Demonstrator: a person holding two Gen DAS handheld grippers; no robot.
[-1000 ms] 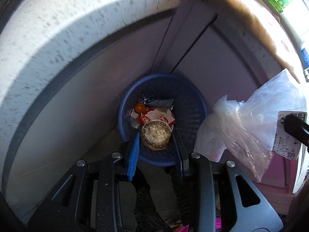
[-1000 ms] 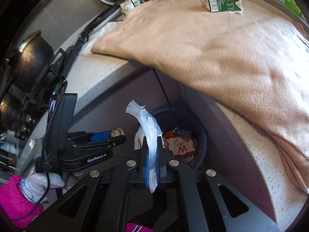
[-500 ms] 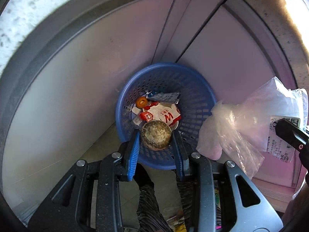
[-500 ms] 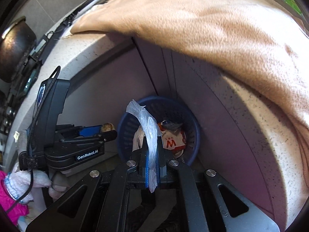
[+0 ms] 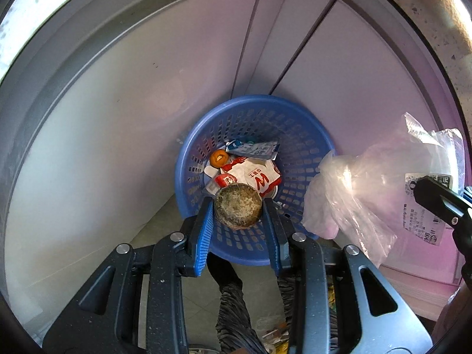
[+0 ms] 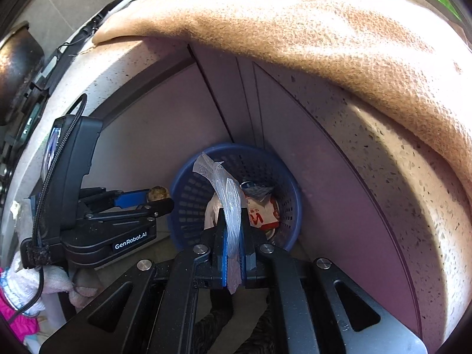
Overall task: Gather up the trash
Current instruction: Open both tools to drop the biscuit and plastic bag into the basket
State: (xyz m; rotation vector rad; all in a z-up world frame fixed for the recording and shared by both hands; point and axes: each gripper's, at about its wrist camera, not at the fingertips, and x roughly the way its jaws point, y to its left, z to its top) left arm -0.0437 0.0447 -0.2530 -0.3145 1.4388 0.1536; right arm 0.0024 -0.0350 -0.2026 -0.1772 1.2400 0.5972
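You've got your left gripper [image 5: 238, 206] clamped on a round, crusty brown food scrap [image 5: 238, 205], poised right over the blue mesh wastebasket [image 5: 306, 159] so it falls straight in. Your right gripper [image 6: 233, 237] pinches a clear plastic bag [image 6: 228, 203] flat — also above the basket, tucked in the cabinet corner.

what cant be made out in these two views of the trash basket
- Left wrist view: the print on the plastic bag label is too small, and the right hand-held gripper covers part.
- Right wrist view: much of the blue basket contents sit behind the bag.
- Left wrist view: the round brown item in the left hand-held gripper cannot be identified.
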